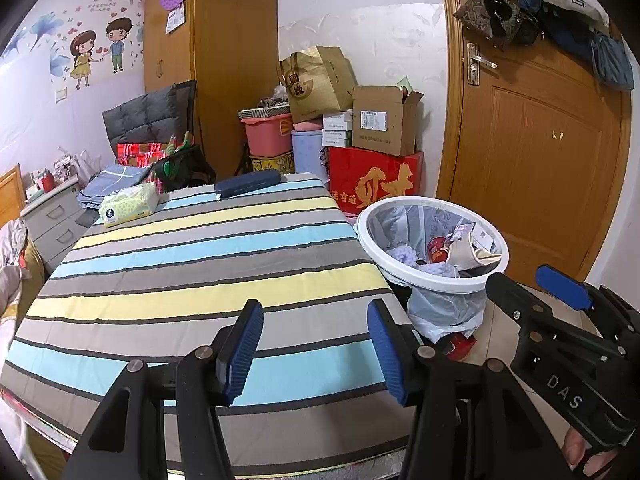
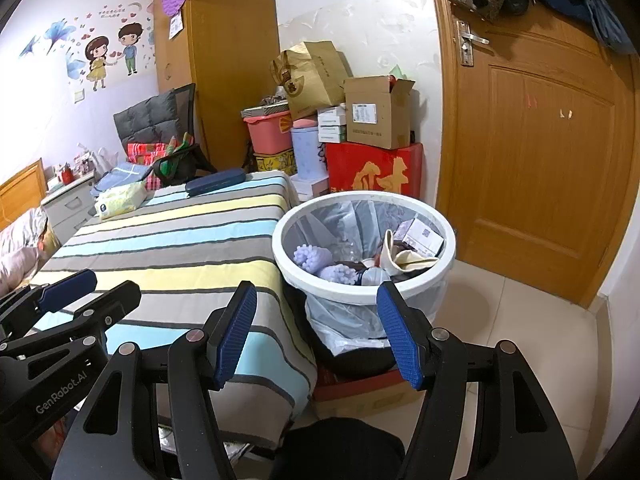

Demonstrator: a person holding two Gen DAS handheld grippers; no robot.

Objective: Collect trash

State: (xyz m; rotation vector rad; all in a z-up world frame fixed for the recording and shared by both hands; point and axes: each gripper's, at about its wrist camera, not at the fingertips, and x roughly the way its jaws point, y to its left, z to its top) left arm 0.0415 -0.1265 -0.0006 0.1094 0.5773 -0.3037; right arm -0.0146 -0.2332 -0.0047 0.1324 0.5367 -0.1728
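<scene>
Your left gripper (image 1: 316, 344) hangs over the near end of the striped cloth (image 1: 192, 264) that covers the table, its blue pads (image 1: 244, 348) apart with nothing between them. Your right gripper (image 2: 316, 332) is held just beside it, above the table's near right corner, jaws spread wide and empty; in the left wrist view it shows at the right edge, with fingertips of your hand (image 1: 576, 448) beneath it. The white bin (image 2: 420, 284), lined with a clear bag, stands on the floor against the table's right edge. Inside it lie two lilac knobbly balls (image 2: 312, 258), a cream crumpled wrapper (image 2: 404, 260) and a small printed carton (image 2: 420, 234). On the tabletop, a tissue pack (image 1: 128, 204) rests near the far left corner and a dark blue case (image 1: 248, 183) at the far edge; the rest of the cloth is bare
</scene>
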